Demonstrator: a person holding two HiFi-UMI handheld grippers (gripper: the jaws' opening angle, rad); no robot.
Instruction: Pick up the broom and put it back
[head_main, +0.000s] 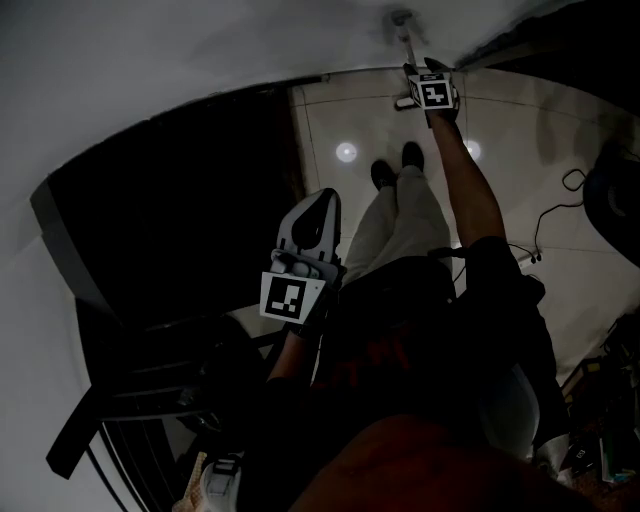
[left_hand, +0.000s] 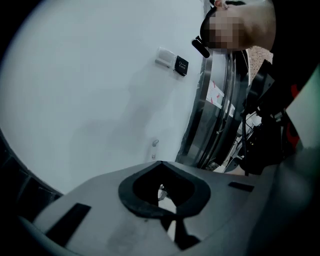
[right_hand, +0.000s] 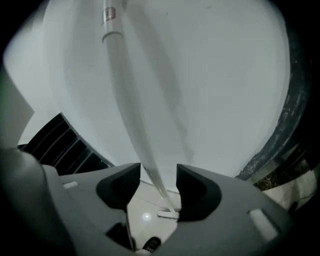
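Observation:
The broom's pale handle (right_hand: 122, 85) leans against the white wall, and its head (right_hand: 168, 215) rests on the tiled floor. In the right gripper view the handle runs down between the two dark pads of my right gripper (right_hand: 158, 172). The jaws stand open, with a gap on each side of the pole. In the head view the right gripper (head_main: 425, 70) is stretched out far ahead at the foot of the wall, by the broom (head_main: 404, 30). My left gripper (head_main: 322, 195) hangs near the person's waist, shut and holding nothing (left_hand: 160, 163).
A large dark panel (head_main: 180, 200) fills the left of the head view. The person's legs and shoes (head_main: 400, 160) stand on the pale tiles (head_main: 520, 130), with cables (head_main: 560, 200) at the right. A wall switch (left_hand: 172, 61) and a metal frame (left_hand: 220, 100) show in the left gripper view. Dark slats (right_hand: 65, 145) lie to the broom's left.

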